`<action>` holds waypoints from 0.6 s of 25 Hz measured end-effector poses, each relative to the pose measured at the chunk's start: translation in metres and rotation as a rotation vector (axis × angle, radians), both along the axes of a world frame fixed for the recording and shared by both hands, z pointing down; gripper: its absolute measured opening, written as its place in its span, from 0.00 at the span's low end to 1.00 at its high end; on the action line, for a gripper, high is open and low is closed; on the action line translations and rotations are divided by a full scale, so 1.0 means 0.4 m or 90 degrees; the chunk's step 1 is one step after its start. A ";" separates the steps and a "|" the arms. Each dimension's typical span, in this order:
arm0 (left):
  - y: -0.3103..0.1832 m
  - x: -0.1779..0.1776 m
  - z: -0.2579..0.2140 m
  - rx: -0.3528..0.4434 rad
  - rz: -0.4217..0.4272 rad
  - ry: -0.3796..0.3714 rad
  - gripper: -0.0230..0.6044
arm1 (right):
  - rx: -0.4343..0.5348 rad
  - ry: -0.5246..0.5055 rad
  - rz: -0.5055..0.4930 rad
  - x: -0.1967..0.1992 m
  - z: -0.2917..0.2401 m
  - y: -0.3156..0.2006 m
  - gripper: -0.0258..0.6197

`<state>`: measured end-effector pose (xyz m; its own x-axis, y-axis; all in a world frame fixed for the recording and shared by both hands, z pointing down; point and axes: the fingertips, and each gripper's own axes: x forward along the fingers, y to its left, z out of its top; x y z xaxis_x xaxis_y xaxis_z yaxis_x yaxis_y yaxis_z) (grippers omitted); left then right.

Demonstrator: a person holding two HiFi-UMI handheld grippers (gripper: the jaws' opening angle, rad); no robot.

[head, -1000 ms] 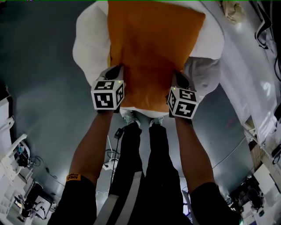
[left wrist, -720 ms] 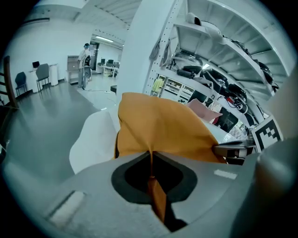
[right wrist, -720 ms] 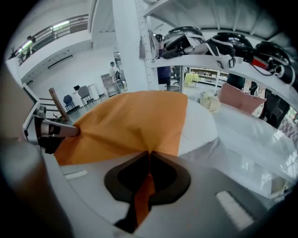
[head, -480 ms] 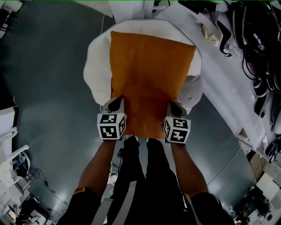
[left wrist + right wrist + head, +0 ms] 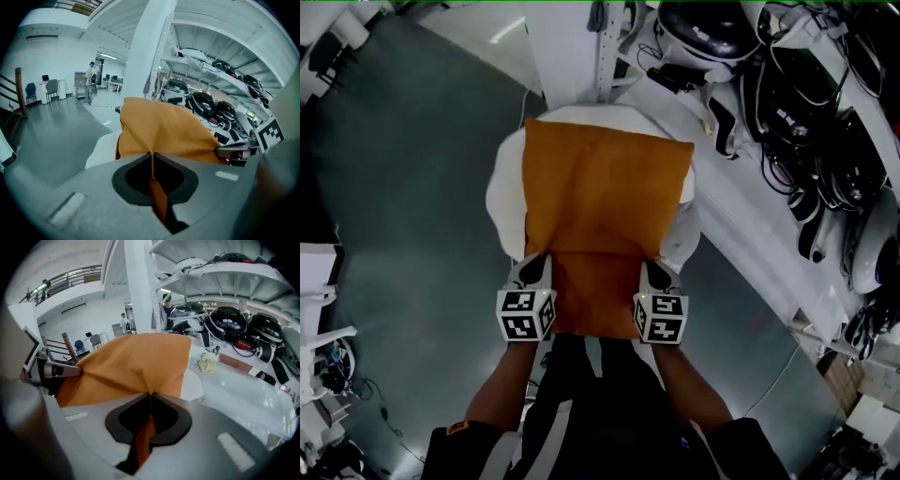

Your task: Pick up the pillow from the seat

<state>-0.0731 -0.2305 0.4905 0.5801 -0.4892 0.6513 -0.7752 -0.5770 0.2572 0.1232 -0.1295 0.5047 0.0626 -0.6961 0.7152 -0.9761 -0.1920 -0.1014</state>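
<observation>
An orange pillow (image 5: pixel 602 221) hangs in the air above a white round seat (image 5: pixel 506 178), held by both grippers at its near corners. My left gripper (image 5: pixel 534 270) is shut on the pillow's near left edge; in the left gripper view the orange fabric (image 5: pixel 164 133) is pinched between the jaws of the left gripper (image 5: pixel 152 165). My right gripper (image 5: pixel 654 275) is shut on the near right edge; the right gripper view shows the pillow (image 5: pixel 131 364) creased into the right gripper (image 5: pixel 150 404).
White shelving (image 5: pixel 769 216) with dark helmets (image 5: pixel 787 103) runs along the right. A white column (image 5: pixel 605 47) stands behind the seat. Grey floor (image 5: pixel 403 206) spreads to the left, with white equipment (image 5: pixel 319 309) at the left edge. A person stands far off (image 5: pixel 91 77).
The pillow and both grippers have drawn lower in the head view, and the seat looks smaller. More shelving and helmets have come into view at the top right. Both grips are unchanged.
</observation>
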 end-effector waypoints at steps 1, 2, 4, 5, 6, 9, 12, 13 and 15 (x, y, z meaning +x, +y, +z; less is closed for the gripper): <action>0.011 0.001 -0.029 0.007 -0.001 0.003 0.05 | 0.008 0.003 -0.004 0.004 -0.030 0.006 0.05; 0.020 0.006 -0.057 0.015 -0.001 0.006 0.05 | 0.017 0.006 -0.009 0.011 -0.060 0.010 0.05; 0.034 0.017 -0.114 0.032 -0.006 0.013 0.05 | 0.038 0.012 -0.017 0.027 -0.117 0.013 0.05; 0.042 0.022 -0.142 0.039 -0.009 0.016 0.05 | 0.049 0.013 -0.021 0.034 -0.144 0.017 0.05; 0.052 0.026 -0.169 0.047 -0.014 0.018 0.05 | 0.061 0.014 -0.025 0.040 -0.170 0.021 0.05; 0.078 0.036 -0.248 0.074 -0.031 0.028 0.05 | 0.095 0.016 -0.040 0.055 -0.246 0.035 0.05; 0.096 0.027 -0.327 0.104 -0.045 0.042 0.05 | 0.130 0.021 -0.054 0.051 -0.324 0.045 0.05; 0.106 0.017 -0.352 0.110 -0.049 0.047 0.05 | 0.140 0.026 -0.059 0.043 -0.351 0.050 0.05; 0.128 -0.011 -0.397 0.120 -0.054 0.057 0.05 | 0.157 0.038 -0.068 0.020 -0.405 0.061 0.05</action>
